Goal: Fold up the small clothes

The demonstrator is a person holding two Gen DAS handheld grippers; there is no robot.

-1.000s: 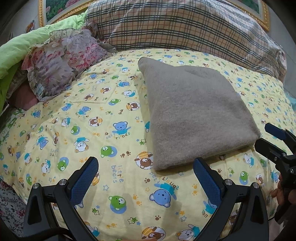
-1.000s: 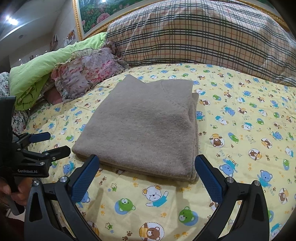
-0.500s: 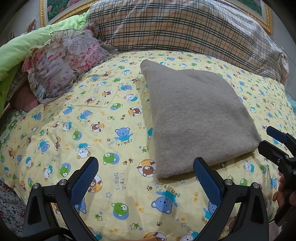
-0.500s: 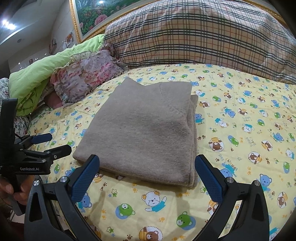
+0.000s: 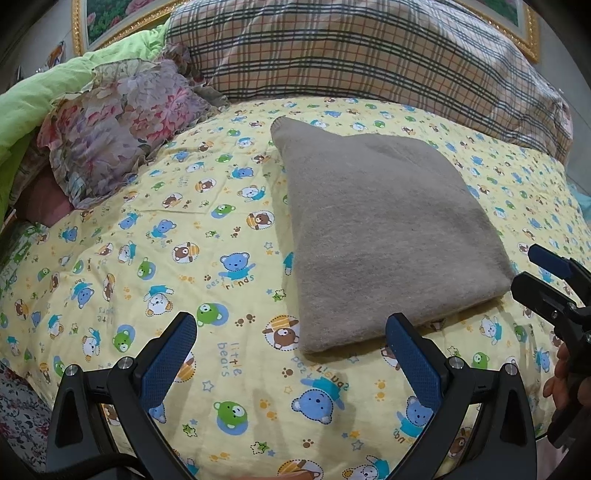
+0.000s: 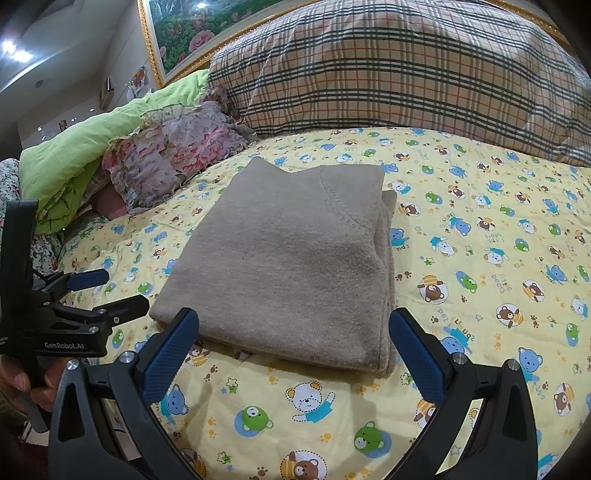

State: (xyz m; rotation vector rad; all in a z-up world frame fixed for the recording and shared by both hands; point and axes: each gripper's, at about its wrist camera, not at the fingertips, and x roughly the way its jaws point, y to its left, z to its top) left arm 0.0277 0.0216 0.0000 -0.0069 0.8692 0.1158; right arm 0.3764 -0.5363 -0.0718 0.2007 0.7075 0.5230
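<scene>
A grey-brown knitted garment [image 5: 384, 236] lies folded into a neat rectangle on the yellow bear-print bedsheet [image 5: 147, 258]; it also shows in the right wrist view [image 6: 291, 258]. My left gripper [image 5: 291, 347] is open and empty, just in front of the garment's near left corner. My right gripper [image 6: 293, 341] is open and empty, just in front of the garment's near edge. Each gripper shows at the edge of the other's view, the right one [image 5: 546, 273] and the left one [image 6: 107, 291].
A large plaid pillow [image 5: 351, 55] lies across the back of the bed. A floral ruffled cushion [image 5: 118, 125] and a green quilt [image 6: 81, 147] sit at the left. A gold-framed picture [image 6: 177, 33] hangs behind.
Both grippers have drawn back slightly toward the bed's front edge, so the folded garment sits a little farther away. The garment has not moved.
</scene>
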